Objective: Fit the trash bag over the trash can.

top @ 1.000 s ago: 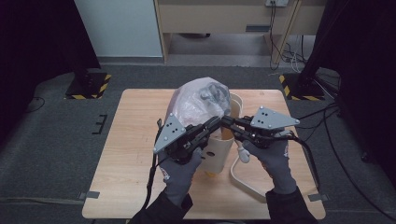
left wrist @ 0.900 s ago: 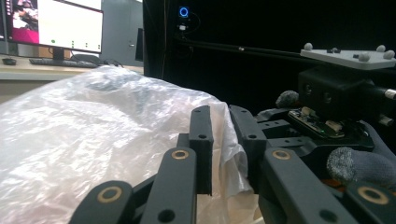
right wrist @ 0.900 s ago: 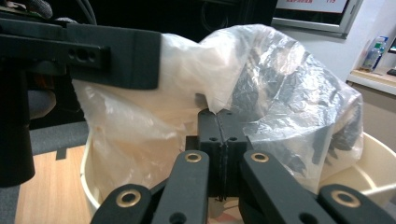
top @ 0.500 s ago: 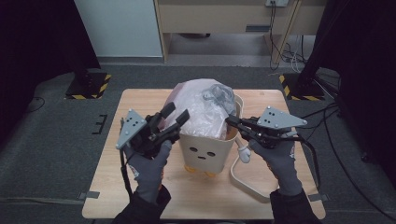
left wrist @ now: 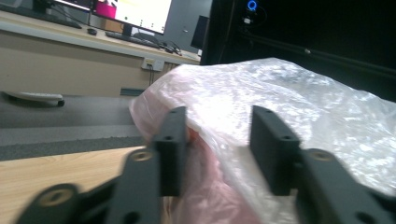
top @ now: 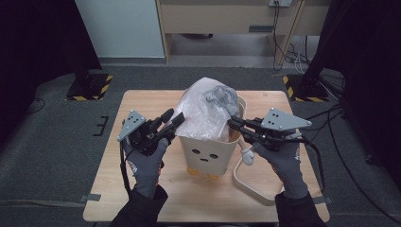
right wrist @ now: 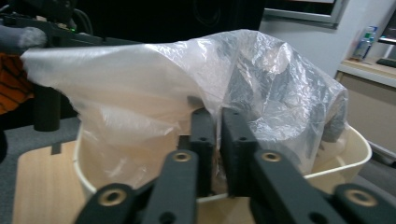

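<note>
Bag (top: 203, 111): clear crinkled plastic, puffed up, rising out of the bin and bulging to the left over its rim; something grey shows through at its top right.

Bin (top: 208, 153): cream plastic, upright at table centre, simple face on near wall, loop handle lying at its right.
</note>
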Action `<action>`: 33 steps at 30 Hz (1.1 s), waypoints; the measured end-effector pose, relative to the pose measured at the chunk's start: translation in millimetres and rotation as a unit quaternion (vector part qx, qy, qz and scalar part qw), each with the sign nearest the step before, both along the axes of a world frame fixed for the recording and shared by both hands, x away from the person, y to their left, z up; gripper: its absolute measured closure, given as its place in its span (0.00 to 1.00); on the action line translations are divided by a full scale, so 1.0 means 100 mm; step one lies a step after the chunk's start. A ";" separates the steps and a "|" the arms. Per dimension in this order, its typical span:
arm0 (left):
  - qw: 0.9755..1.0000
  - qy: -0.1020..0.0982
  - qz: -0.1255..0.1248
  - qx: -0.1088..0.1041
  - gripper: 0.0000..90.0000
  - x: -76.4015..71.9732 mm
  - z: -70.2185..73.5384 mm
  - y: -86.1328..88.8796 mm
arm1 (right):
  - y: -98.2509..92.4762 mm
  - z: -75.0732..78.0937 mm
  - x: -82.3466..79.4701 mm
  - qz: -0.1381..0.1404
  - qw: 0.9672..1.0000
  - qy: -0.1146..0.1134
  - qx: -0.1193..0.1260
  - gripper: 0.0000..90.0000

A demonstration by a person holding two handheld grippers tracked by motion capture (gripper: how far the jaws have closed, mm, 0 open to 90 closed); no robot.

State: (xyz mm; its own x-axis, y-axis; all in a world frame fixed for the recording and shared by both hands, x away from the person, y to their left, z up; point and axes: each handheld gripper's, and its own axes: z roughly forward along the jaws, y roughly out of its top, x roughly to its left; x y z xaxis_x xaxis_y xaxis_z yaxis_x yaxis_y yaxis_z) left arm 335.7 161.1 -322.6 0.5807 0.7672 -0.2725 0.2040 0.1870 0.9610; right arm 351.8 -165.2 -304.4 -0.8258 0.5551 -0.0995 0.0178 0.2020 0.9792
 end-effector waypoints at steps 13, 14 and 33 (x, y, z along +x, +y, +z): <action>0.999 -0.038 0.016 0.034 0.95 -0.05 0.14 0.02 | -0.11 0.15 -0.05 0.045 0.995 0.006 0.092 0.62; 0.998 -0.046 0.018 0.039 0.96 -0.07 0.16 0.01 | -0.11 0.17 -0.05 0.044 0.994 0.007 0.100 0.62; 0.988 -0.123 -0.076 0.059 0.97 -0.21 0.52 -0.64 | 0.16 0.12 0.11 0.007 0.997 0.067 -0.029 0.80</action>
